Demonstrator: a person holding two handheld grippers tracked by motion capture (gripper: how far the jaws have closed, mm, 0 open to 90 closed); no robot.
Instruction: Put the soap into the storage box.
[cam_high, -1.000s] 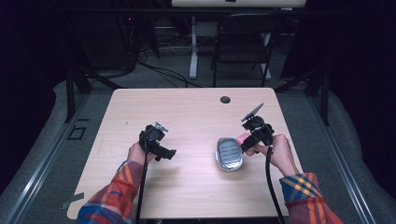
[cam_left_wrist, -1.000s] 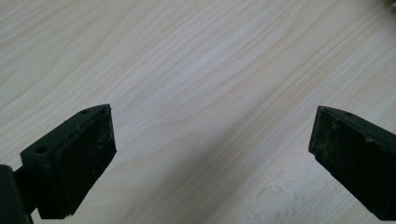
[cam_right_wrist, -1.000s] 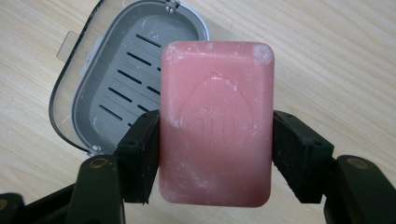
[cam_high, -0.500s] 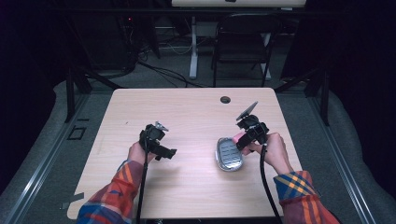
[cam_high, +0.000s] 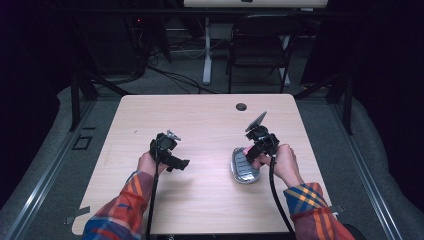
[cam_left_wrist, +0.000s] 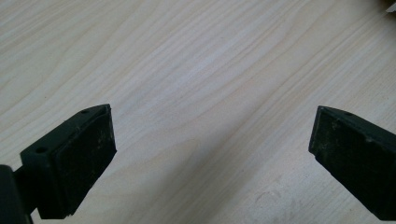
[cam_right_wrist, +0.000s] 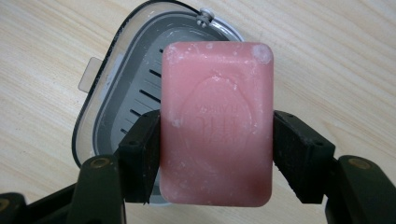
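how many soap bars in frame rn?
1. The pink soap bar is clamped between the right gripper jaws, held over the grey soap dish on the table. Left gripper is open over bare wood.

My right tool (cam_right_wrist: 215, 154) clamps a pink soap bar (cam_right_wrist: 215, 123) by its long sides at the centre of the right gripper view, embossed face up. Behind it, toward the upper left, the grey slotted soap dish (cam_right_wrist: 126, 88) lies open on the table (cam_right_wrist: 327, 56).
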